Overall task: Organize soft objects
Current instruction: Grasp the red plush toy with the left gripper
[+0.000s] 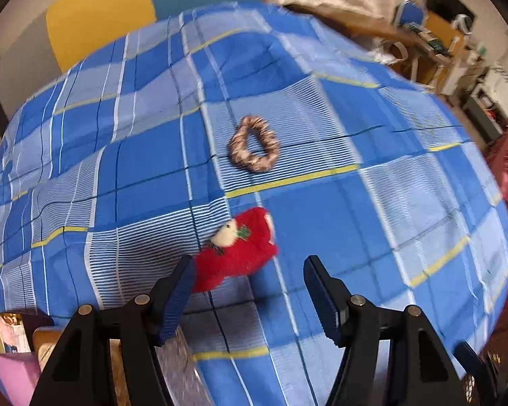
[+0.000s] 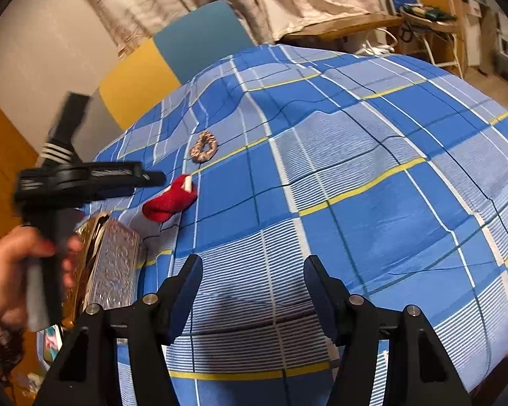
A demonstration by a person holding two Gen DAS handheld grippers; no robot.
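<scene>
The left tongs (image 1: 249,301) stand wide and empty over the blue plaid bed (image 1: 372,237), a red sock (image 1: 240,253) at eleven o'clock by one pad. A brown scrunchie (image 1: 253,149) lies beyond at twelve. The right tongs (image 2: 252,296) gape empty; no writing is readable.

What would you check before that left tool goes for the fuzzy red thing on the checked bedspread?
1. Left gripper jaws open and empty: ok.
2. Fuzzy red plush sock lies free on the blue checked bedspread: ok.
3. Sock centred between the jaws: not ok, it sits beside the left one.
4. Brown patterned fabric scrunchie apart from the sock: ok.
5. Right gripper open, empty, out of the way: ok.
6. Embossed silver box open to receive it: cannot tell.
</scene>
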